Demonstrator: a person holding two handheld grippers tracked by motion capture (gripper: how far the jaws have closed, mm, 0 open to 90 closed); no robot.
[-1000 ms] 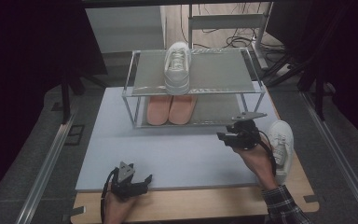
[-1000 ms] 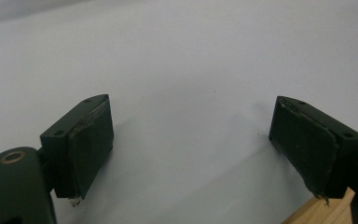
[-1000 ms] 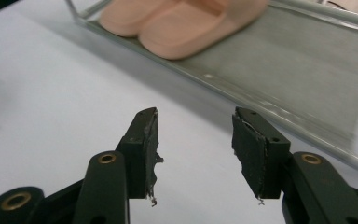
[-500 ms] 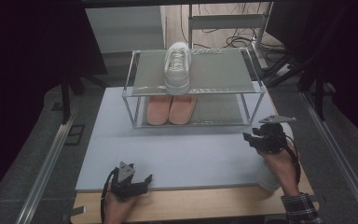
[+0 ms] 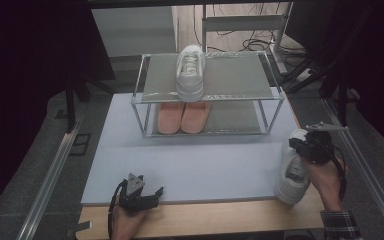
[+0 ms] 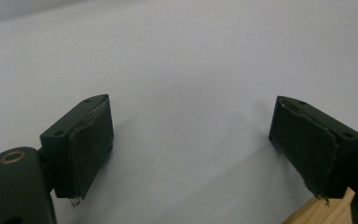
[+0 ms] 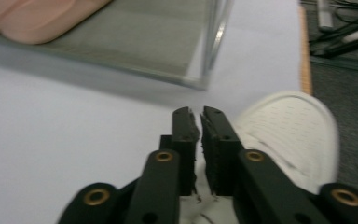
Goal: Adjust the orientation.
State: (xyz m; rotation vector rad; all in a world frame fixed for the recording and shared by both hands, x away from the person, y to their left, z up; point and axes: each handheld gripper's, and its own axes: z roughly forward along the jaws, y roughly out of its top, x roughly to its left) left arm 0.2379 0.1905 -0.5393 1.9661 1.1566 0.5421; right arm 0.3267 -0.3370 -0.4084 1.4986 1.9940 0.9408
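The left claw (image 5: 139, 196) lay at the near edge of the tabletop (image 5: 200, 165), where it had been a second before, its jaws wide apart over bare surface. The right claw (image 5: 307, 145) had swung out from mid-table to the right edge, jaws pressed together, apparently pinching the collar of the white sneaker (image 5: 292, 167) standing there. That suggested a lift toward the shelf rack (image 5: 276, 92) was starting. Farther off, its mate (image 5: 190, 72) sat on the top shelf above the pink slippers (image 5: 182, 117).
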